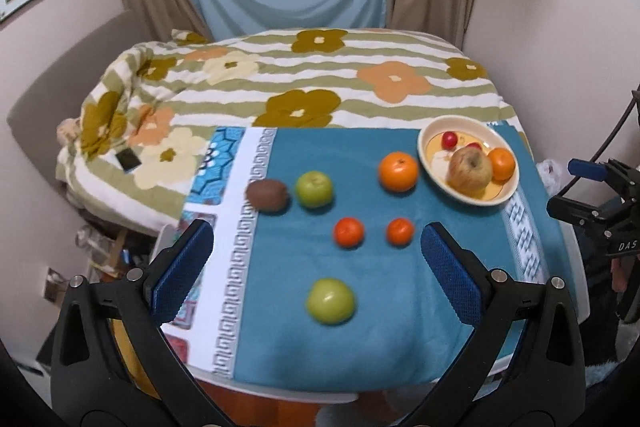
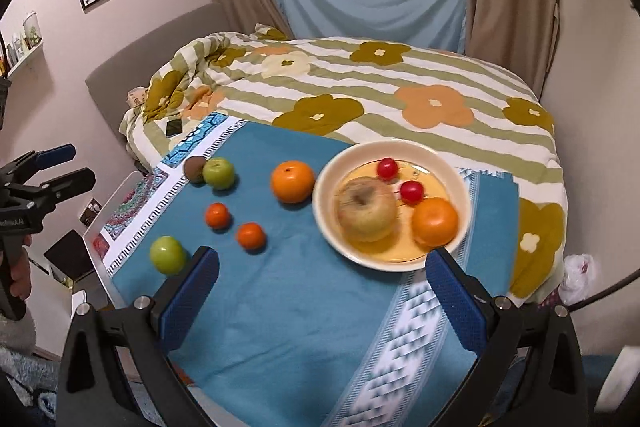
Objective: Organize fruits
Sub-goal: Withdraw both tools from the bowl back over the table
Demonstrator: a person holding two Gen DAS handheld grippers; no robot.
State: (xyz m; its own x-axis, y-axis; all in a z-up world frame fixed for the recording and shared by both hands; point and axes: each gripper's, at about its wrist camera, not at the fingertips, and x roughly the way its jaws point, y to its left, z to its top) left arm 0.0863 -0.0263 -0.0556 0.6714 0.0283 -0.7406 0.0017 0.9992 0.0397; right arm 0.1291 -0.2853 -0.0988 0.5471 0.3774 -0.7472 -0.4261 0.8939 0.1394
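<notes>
Fuzzy oval kiwi (image 1: 267, 195) touches smooth round green fruit (image 1: 314, 189).

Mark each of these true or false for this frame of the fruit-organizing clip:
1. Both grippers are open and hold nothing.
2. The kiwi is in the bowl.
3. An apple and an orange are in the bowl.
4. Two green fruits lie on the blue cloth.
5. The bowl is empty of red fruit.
1. True. The left gripper and the right gripper both stand with jaws wide apart and nothing between them.
2. False. The kiwi lies on the blue cloth, beside a green fruit.
3. True. The apple and an orange sit in the bowl.
4. True. The other green fruit lies nearer the camera.
5. False. Two small red fruits are in it.
</notes>
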